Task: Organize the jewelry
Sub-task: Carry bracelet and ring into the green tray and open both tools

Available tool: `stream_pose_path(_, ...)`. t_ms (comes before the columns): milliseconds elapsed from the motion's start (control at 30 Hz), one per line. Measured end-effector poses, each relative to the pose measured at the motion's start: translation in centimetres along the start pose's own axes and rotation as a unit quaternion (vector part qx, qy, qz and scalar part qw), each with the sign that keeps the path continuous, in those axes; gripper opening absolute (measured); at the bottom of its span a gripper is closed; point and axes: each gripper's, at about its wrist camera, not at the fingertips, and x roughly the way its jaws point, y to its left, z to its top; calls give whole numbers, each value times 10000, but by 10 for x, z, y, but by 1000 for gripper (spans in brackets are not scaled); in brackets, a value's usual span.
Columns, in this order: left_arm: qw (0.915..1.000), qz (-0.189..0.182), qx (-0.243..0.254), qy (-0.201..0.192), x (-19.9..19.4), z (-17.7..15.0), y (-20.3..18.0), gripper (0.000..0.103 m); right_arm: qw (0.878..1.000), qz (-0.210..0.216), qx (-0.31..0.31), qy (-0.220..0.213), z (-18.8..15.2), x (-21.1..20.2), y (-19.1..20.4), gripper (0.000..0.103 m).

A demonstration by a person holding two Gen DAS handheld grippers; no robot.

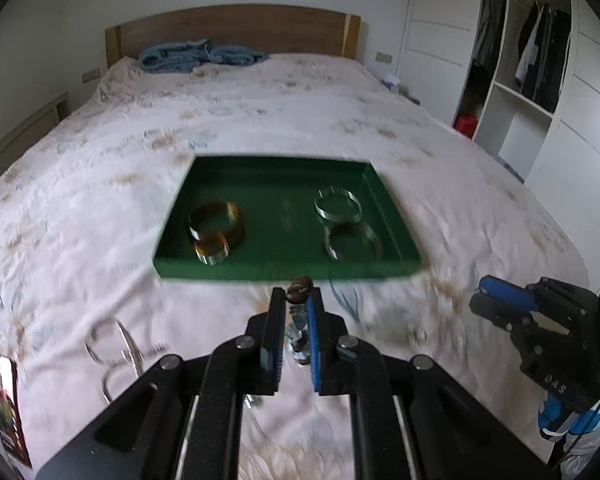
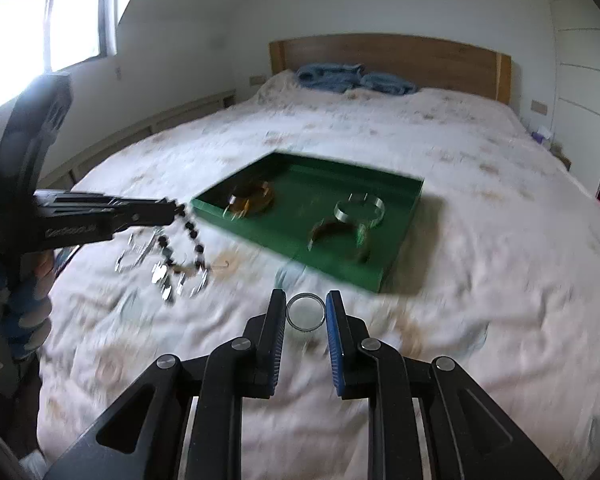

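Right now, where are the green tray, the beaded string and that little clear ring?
green tray (image 1: 284, 270), left wrist view, on its near wall.
beaded string (image 2: 191, 233), right wrist view, on the dark beads hanging from the left gripper (image 2: 176, 210).
clear ring (image 2: 305, 313), right wrist view, between the right gripper's fingers, on its transparent middle.

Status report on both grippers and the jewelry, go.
Left gripper shut on dark beaded bracelet. Right gripper shut on small clear ring. Green rectangular tray ahead, path clear.

The flat green cardboard tray (image 2: 396, 258) has bare floor in its middle. Amber bangles (image 1: 216, 232) fill its left side, clear glass bangles (image 1: 340, 206) its right.
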Motion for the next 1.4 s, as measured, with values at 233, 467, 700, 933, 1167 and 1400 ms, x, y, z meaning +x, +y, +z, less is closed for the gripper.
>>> stream_pose_path(233,9994,55,13,-331,18,64,12,9,9990,-90,293,-316,58,38,-23,20)
stream_pose_path(467,9999,95,-4,-117,76,91,16,10,9975,-84,663,-246,96,108,-46,20)
stream_pose_path(700,9988,182,98,438,150,79,11,10,9961,-102,800,370,100,182,-66,20)
stream_pose_path(933,9965,297,30,781,188,57,17,10,9929,-111,744,918,91,214,-76,20)
stream_pose_path(1167,9967,291,-79,752,185,52,26,11,9904,-248,409,1299,87,226,-68,21)
stream_pose_path(1400,9984,167,-213,500,161,52,32,29,9910,-363,504,1189,88,217,-72,51)
